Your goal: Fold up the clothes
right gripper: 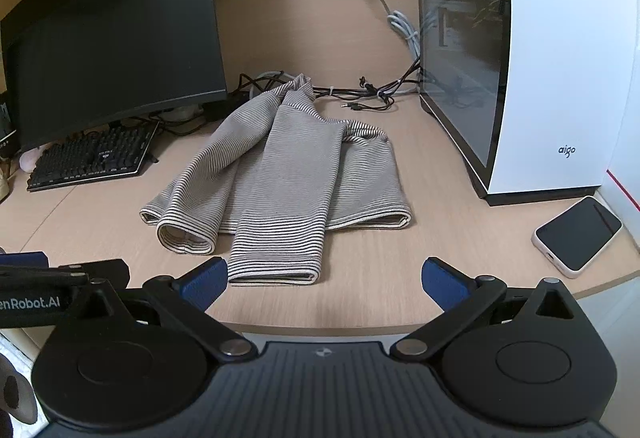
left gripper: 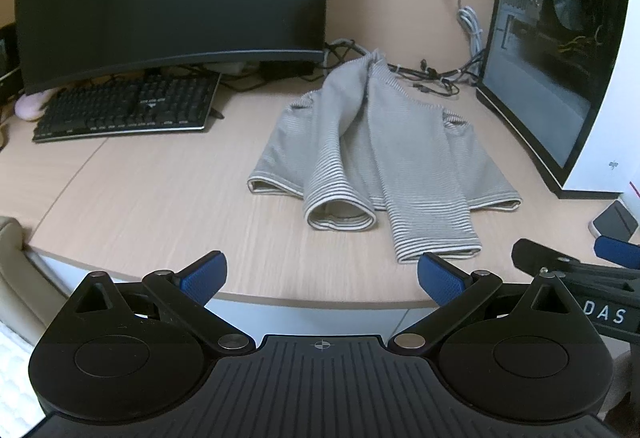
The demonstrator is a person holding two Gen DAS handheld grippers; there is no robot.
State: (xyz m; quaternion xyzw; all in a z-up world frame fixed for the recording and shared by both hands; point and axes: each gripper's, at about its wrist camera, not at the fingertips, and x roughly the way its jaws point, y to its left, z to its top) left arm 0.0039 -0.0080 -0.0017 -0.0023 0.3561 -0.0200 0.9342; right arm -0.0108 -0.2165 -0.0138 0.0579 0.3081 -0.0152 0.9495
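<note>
Roughly midway, by my read: the striped top (left gripper: 372,153) lay on the desk (left gripper: 140,193) between the keyboard (left gripper: 128,109) and the computer case (left gripper: 560,49), both sleeves already folded in over the body. Left gripper (left gripper: 322,278) and right gripper (right gripper: 325,282) hovered at the desk's near edge, jaws apart, holding nothing. Lengthwise fold probably still remained.
</note>
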